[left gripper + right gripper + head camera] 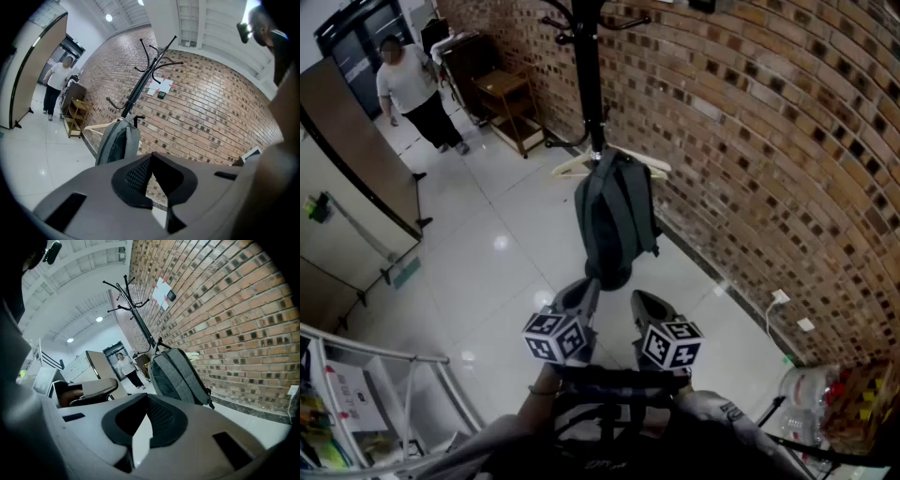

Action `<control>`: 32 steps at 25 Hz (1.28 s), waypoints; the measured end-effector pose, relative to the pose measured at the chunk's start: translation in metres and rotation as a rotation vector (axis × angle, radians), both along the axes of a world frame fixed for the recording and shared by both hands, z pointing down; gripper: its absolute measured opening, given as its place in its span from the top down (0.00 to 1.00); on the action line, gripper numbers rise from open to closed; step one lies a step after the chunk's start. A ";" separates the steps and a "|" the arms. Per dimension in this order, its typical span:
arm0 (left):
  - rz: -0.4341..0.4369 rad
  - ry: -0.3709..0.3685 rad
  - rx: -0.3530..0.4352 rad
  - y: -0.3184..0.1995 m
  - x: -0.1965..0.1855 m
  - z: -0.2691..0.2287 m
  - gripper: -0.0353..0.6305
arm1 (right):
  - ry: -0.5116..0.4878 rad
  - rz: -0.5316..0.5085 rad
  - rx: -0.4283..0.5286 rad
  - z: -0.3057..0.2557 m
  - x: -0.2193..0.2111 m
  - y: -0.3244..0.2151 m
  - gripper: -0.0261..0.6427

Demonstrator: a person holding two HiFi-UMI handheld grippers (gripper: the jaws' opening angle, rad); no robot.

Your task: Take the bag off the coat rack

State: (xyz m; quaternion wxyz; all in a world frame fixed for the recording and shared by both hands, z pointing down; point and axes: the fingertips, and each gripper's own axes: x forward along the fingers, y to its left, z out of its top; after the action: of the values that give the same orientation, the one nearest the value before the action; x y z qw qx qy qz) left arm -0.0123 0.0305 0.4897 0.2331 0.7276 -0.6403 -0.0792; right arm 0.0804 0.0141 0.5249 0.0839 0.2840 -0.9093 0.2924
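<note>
Grey backpack (614,220) up on the black coat rack (586,75), by the brick wall (769,141). Not off yet. Left claw (581,295) closed tight, nothing in it. Right claw (649,305) closed too, nothing in it. Both near the backpack, not touching. Nothing done so far, it seems. Left to do: open up, grab the backpack, lift off.

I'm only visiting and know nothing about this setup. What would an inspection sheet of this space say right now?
Surface: glossy white tiled floor.
Job's things: grey backpack hangs on the black coat rack, with a wooden hanger at its top.
Clutter: plastic bags by the wall; wooden shelf.
Grippers: left claw and right claw both shut, empty, short of the backpack.
Cables: white plug and cord at the wall's foot.
Surroundings: brick wall; a person stands far off.
</note>
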 end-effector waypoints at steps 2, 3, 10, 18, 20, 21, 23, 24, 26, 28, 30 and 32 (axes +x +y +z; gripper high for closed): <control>0.027 0.002 0.000 -0.002 0.006 0.000 0.94 | 0.001 0.005 -0.002 0.002 0.006 -0.006 0.95; 0.042 0.005 0.003 -0.003 0.009 -0.001 0.94 | -0.001 0.010 -0.004 0.003 0.010 -0.008 0.95; 0.033 0.005 0.043 -0.014 -0.002 -0.015 0.94 | -0.017 0.048 -0.015 0.004 0.024 -0.025 0.95; 0.101 0.005 0.095 -0.058 -0.028 -0.033 0.94 | -0.006 0.091 -0.016 0.008 0.021 -0.055 0.95; 0.112 0.010 0.094 -0.071 -0.039 -0.035 0.94 | 0.006 0.100 -0.012 0.009 0.015 -0.065 0.95; 0.112 0.009 0.095 -0.079 -0.046 -0.036 0.94 | 0.010 0.105 -0.011 0.009 0.010 -0.071 0.95; 0.114 0.006 0.098 -0.095 -0.061 -0.039 0.94 | 0.011 0.112 -0.010 0.009 -0.001 -0.084 0.95; 0.118 0.006 0.101 -0.104 -0.069 -0.042 0.94 | 0.009 0.114 -0.008 0.008 -0.007 -0.091 0.95; 0.135 0.012 0.106 -0.122 -0.083 -0.048 0.94 | 0.007 0.124 -0.006 0.003 -0.020 -0.104 0.95; 0.172 0.016 0.107 -0.140 -0.094 -0.052 0.94 | 0.008 0.142 -0.005 -0.004 -0.031 -0.115 0.95; 0.233 0.023 0.099 -0.156 -0.100 -0.055 0.94 | 0.021 0.160 -0.003 -0.008 -0.041 -0.124 0.95; 0.298 0.044 0.085 -0.170 -0.107 -0.056 0.93 | 0.028 0.180 0.003 -0.011 -0.050 -0.134 0.95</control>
State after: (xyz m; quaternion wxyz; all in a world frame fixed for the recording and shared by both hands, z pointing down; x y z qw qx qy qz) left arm -0.1188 -0.1391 0.4333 0.2252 0.8219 -0.5160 -0.0868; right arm 0.0308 -0.1203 0.5137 0.0694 0.3687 -0.8793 0.2933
